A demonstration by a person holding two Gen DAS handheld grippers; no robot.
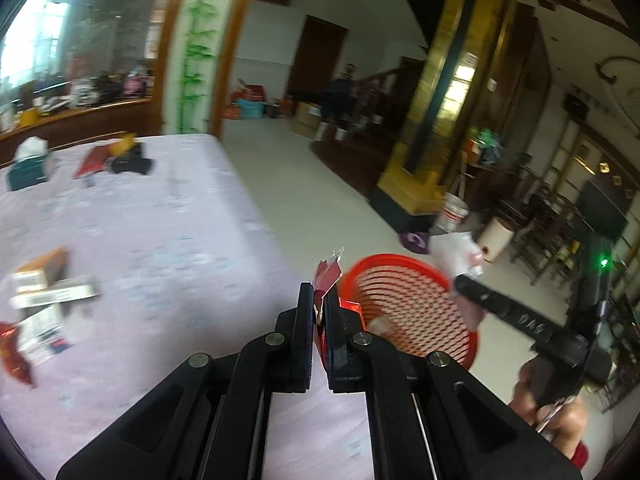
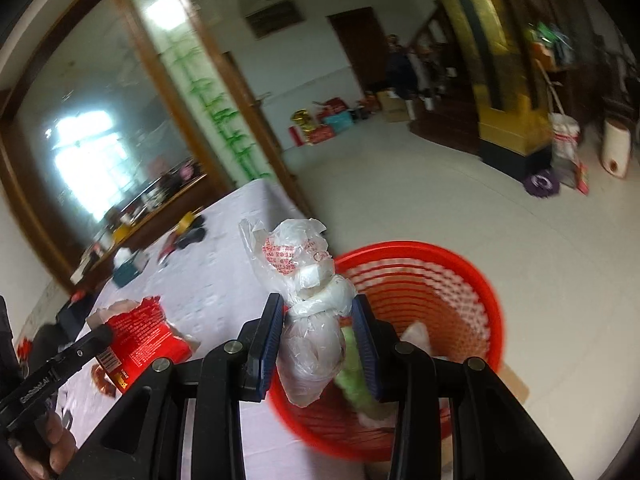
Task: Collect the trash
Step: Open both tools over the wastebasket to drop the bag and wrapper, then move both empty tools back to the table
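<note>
Beside the table's edge, a red basket (image 2: pixel 420 304) stands on the floor, already holding some scraps. A red wrapper (image 1: pixel 326 280) is pinched flat in the clenched left gripper (image 1: pixel 318 320), near the basket rim. A knotted plastic bag (image 2: pixel 308 304) is clamped in the right gripper (image 2: pixel 320 344), poised over the basket's near rim. Neither piece is dropped yet. Small boxes (image 1: pixel 44 280) and another red wrapper (image 1: pixel 14 354) are left on the table (image 1: pixel 180 220) and are judged still uncollected.
</note>
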